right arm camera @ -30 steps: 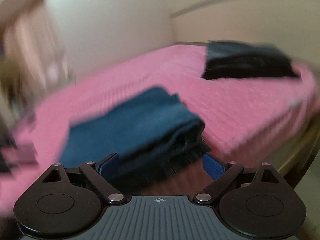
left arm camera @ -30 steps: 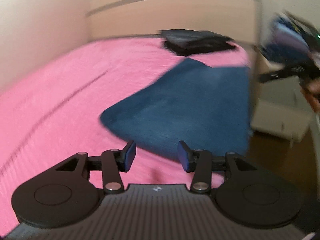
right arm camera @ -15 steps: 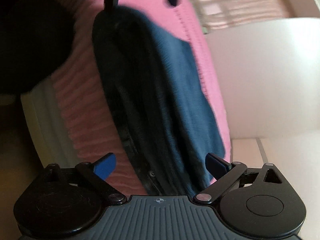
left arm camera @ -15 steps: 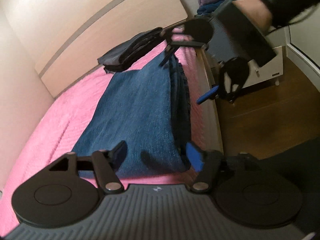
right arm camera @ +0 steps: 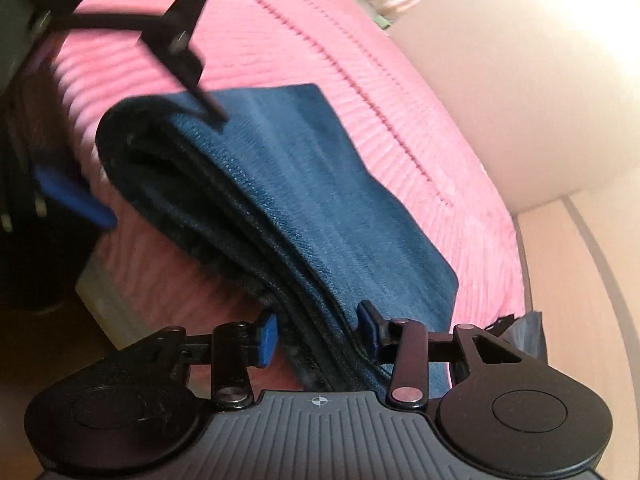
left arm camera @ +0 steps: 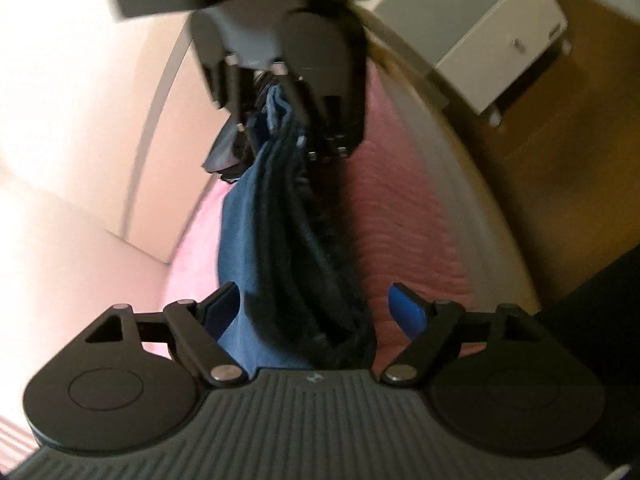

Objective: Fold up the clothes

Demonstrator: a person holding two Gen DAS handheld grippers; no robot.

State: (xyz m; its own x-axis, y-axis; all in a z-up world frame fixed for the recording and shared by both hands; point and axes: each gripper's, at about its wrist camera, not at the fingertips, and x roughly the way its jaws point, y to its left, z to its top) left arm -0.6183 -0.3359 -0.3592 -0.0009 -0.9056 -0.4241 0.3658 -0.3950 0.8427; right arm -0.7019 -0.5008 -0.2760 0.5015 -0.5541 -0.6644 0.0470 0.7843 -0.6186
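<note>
Folded blue jeans (left arm camera: 288, 248) lie on the pink bedspread (left arm camera: 404, 216) near the bed's edge. In the left wrist view my left gripper (left arm camera: 316, 312) is open, its blue pads on either side of one end of the stack. At the far end the right gripper (left arm camera: 276, 96) grips the jeans. In the right wrist view my right gripper (right arm camera: 318, 336) is shut on the thick folded edge of the jeans (right arm camera: 304, 184). The left gripper (right arm camera: 132, 120) straddles the far end, open.
A white drawer unit (left arm camera: 488, 36) stands on the wooden floor (left arm camera: 568, 128) beside the bed. A dark folded garment (left arm camera: 224, 152) lies by the headboard. The bed's pale frame edge (left arm camera: 472, 184) runs alongside the jeans.
Both grippers have closed in on opposite ends of the folded jeans. The right gripper's jaws have narrowed onto the stack's edge; the left stays open around its end.
</note>
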